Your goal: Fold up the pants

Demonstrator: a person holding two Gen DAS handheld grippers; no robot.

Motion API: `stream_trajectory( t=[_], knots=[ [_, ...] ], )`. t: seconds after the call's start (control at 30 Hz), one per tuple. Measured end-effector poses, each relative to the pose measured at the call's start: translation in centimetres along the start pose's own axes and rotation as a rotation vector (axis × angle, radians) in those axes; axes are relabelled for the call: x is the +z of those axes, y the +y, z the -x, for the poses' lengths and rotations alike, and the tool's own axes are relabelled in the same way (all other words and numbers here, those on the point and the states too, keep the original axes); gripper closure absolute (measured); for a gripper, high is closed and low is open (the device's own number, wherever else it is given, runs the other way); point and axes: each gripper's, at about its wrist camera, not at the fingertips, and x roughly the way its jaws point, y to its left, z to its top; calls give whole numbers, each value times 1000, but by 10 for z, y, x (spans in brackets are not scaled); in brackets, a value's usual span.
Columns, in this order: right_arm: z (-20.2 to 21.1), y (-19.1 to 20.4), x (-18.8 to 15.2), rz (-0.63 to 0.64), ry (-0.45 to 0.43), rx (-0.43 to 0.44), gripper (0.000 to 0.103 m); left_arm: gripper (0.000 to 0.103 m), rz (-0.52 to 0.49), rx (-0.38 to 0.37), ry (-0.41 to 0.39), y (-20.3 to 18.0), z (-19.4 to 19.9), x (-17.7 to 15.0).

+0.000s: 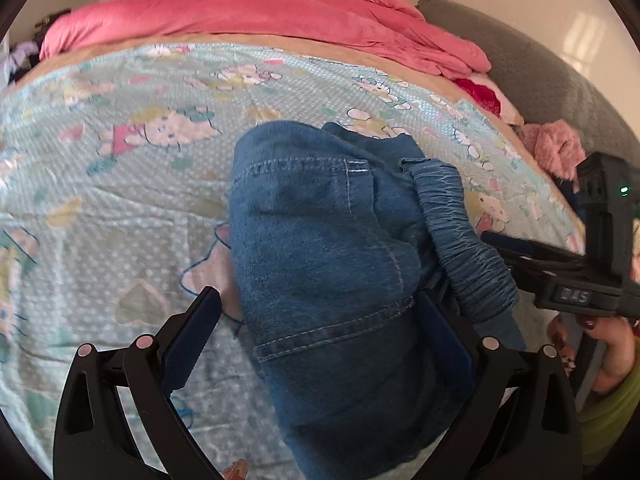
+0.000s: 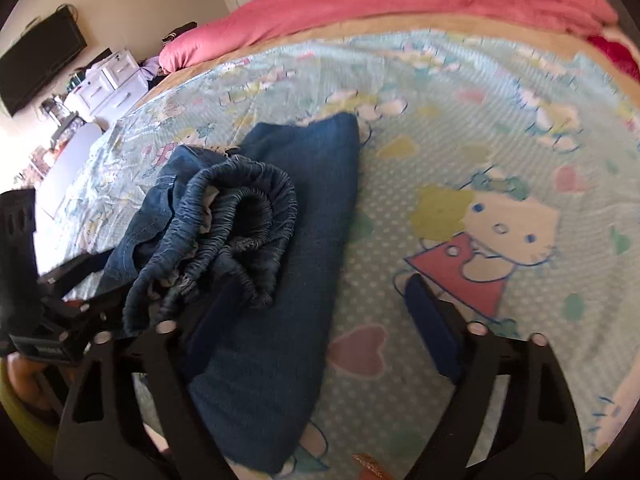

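Blue jeans point(image 1: 328, 264) lie folded into a thick bundle on the cartoon-print bed sheet point(image 1: 120, 208), their gathered elastic waistband point(image 1: 460, 240) bunched on top at the right. My left gripper point(image 1: 318, 296) stands open astride the near end of the bundle; its left pad point(image 1: 188, 340) is clear of the denim, its right pad against the fabric's edge. In the right wrist view the jeans point(image 2: 304, 240) stretch away with the waistband point(image 2: 248, 216) piled at left. My right gripper point(image 2: 324, 284) is open, left finger over the denim, right pad point(image 2: 432, 324) above bare sheet.
A pink blanket point(image 1: 248, 12) is heaped along the far side of the bed, beside a grey headboard point(image 1: 540, 76) and a pink fuzzy cloth point(image 1: 556, 148). White drawers point(image 2: 112, 84) and a dark screen point(image 2: 40, 64) stand beyond the bed. A hand point(image 1: 608, 352) holds the right gripper.
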Motion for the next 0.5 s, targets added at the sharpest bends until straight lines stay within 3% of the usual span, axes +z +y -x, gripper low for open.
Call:
stream_trajectory(
  t=[0.03,0.07,0.1,0.13,0.17,0.3,0.5],
  knots=[
    [-2,0,1,4,3,15,42,6,2,-10,-6,1,-2,0],
    [-3,1,1,12,6,33,51,14,-1,-16,-9,1,-3,-1],
    [-6,1,1,13,14,71,58,38,-6,-30,-13,0,-4,-1],
    [-8,2,2,5,25,112,75,43,-6,-44,-17,-2,-4,-1],
    [-10,2,2,-6,32,145,83,45,-12,-37,-20,-4,-4,0],
    [-2,16,2,59,-16,151,91,72,-38,-31,-56,-9,6,3],
    [21,51,22,169,-111,181,93,74,-48,-10,-120,-10,34,12]
  ],
)
